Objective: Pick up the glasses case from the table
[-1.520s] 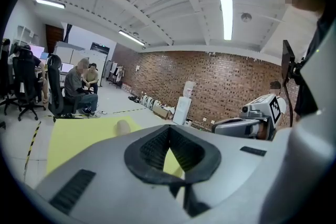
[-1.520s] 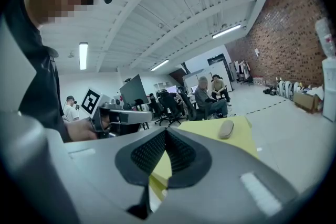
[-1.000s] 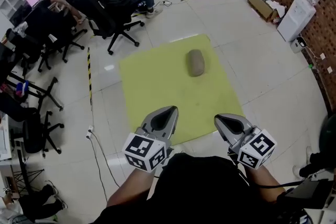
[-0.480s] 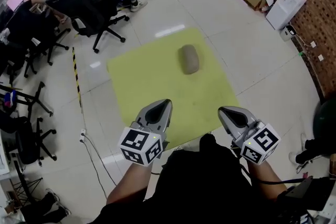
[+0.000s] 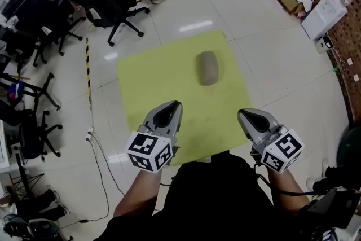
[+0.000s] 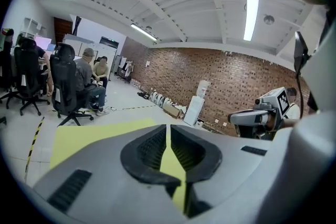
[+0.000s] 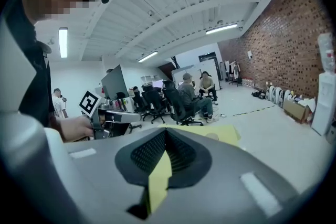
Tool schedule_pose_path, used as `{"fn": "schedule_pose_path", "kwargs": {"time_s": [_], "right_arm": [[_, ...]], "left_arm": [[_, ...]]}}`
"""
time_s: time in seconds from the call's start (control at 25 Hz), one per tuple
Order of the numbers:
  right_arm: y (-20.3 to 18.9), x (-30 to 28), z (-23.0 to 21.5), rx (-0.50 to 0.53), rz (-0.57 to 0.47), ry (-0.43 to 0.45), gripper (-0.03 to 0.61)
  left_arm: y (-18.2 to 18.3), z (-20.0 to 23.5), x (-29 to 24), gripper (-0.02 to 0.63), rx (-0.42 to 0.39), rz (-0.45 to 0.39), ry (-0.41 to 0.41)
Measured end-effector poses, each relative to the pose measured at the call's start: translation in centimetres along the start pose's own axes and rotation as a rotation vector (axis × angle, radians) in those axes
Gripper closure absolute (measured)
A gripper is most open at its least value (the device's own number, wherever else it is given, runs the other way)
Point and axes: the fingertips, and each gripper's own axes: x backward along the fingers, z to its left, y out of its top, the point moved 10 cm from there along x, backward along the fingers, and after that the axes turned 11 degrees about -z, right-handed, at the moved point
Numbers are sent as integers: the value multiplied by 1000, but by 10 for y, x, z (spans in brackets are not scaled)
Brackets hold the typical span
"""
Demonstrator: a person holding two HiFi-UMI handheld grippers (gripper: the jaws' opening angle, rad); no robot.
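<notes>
The glasses case (image 5: 208, 68), a grey-brown oval pouch, lies on the far half of the yellow-green table (image 5: 152, 82). My left gripper (image 5: 172, 105) hovers over the table's near part, left of the case and well short of it, its jaws shut with nothing between them. My right gripper (image 5: 243, 114) is level with it at the table's near right edge, also shut and empty. In the right gripper view the case (image 7: 212, 136) shows as a small bump beyond the right gripper (image 7: 166, 131). The left gripper view shows the left gripper (image 6: 168, 128) and only bare table ahead of it.
People sit on black office chairs (image 5: 107, 14) at desks to the far left. A white water dispenser (image 5: 324, 14) and boxes stand by the brick wall at right. A cable (image 5: 98, 149) runs across the floor left of the table.
Both grippers have moved forward over the table's near edge, closer to the case. Their jaws look the same, and the case has not moved on the table.
</notes>
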Motion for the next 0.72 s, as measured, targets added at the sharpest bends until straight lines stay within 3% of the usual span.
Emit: {"fn": "schedule_pose_path", "kwargs": {"time_s": [0.24,0.48,0.72], "right_arm": [[-5,-16,-56,-44,34,53,577],[-28,-32,-107,-109,78,89,577],[-54,-52,-140,-169,133,144,577]], "left_arm": [[-9,4,-54,567,5,33,71],[-37,4,-125,506,25,123,92],[-79,20,-189,346,56,225,166]]}}
